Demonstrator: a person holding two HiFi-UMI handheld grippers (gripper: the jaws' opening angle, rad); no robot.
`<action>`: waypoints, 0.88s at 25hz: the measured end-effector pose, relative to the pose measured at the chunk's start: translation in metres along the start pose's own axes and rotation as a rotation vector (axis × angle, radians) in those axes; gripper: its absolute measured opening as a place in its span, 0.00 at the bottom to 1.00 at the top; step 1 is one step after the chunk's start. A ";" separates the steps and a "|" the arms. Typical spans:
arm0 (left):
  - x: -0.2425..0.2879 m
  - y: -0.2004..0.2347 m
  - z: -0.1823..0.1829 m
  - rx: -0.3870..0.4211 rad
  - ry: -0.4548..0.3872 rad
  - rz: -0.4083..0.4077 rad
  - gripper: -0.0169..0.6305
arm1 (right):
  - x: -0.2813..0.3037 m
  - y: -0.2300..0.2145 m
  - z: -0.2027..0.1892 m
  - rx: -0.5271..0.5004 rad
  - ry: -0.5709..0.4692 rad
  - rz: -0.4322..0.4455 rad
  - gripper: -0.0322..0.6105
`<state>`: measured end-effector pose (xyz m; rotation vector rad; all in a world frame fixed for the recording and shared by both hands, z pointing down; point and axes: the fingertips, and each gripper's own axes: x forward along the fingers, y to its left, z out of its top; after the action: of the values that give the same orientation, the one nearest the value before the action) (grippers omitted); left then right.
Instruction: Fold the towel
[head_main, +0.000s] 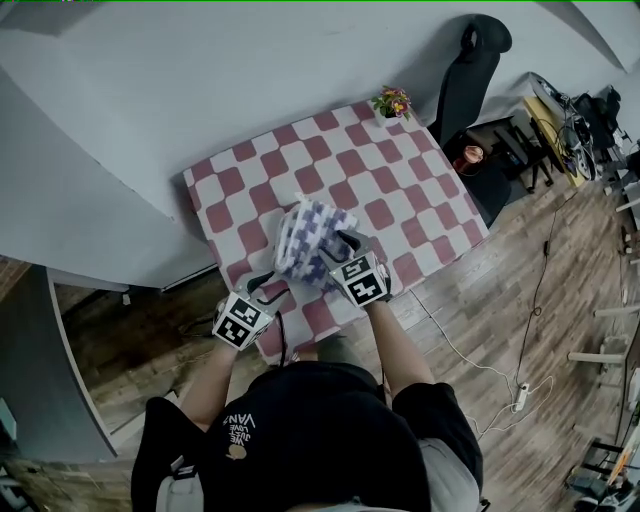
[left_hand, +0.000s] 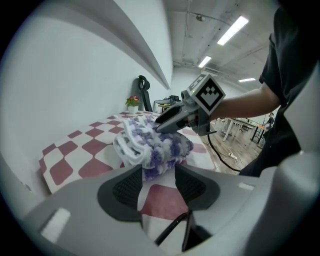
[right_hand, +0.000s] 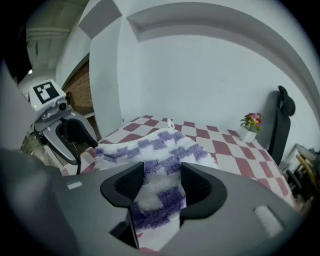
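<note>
Grey right gripper stands with jaws parted, loose around a strip of the purple-and-white towel. The left gripper, jaws also apart, has the towel's edge just at its tips. The towel lies bunched on the red-checked tablecloth, toward its near edge. Each gripper should probably pinch one clear corner and spread the towel flat before folding. A flower pot marks the tablecloth's far corner, with a black chair beyond it and wooden floor alongside.

a red-and-white checked cloth covers the table, which is set against a white wall. a small pot of flowers stands on its far corner. just beyond is a black chair, with a red cup on a dark stand beside it. a white power strip lies on the wooden floor.
</note>
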<state>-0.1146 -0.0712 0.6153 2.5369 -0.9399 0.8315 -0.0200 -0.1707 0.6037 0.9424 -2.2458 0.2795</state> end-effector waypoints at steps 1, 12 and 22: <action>0.000 0.001 -0.002 -0.011 0.008 0.005 0.31 | 0.009 0.006 0.002 -0.041 0.022 -0.002 0.41; -0.011 0.012 -0.017 -0.085 0.018 0.070 0.31 | 0.041 0.016 0.003 -0.065 0.107 -0.034 0.43; -0.030 0.017 0.018 -0.027 -0.088 0.084 0.31 | -0.050 0.009 0.038 0.162 -0.163 -0.145 0.43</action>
<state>-0.1369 -0.0770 0.5846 2.5446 -1.0837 0.7310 -0.0200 -0.1533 0.5424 1.2477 -2.3130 0.3331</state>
